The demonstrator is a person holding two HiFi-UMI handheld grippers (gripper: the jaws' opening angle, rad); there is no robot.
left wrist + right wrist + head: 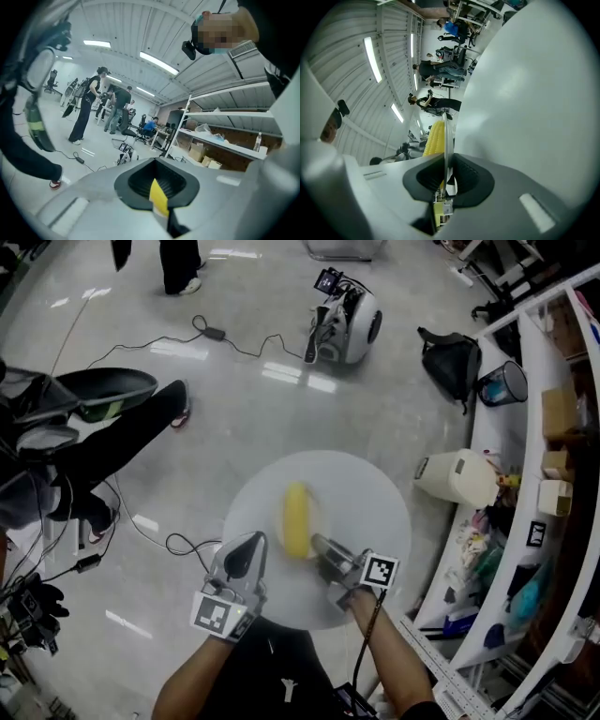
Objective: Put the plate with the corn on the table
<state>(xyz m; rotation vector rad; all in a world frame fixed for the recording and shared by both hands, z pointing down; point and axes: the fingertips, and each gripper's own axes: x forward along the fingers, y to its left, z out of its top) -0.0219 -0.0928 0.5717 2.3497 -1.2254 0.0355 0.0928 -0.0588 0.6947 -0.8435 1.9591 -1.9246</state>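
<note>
The smooth, round white plate (361, 493), with a ribbed yellow corn cob (297, 519) lying just beyond the right gripper (322, 546), has its thin rim clamped in those jaws, while the left gripper (250, 547) has its jaws pressed together on nothing beside that rim.

Round white table (375, 502), cables (244, 345) on floor (272, 418)

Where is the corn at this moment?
In the head view the corn lies near the middle of the white plate, just ahead of the right gripper, which is clamped on the plate's near rim. The left gripper is to its left.
</note>
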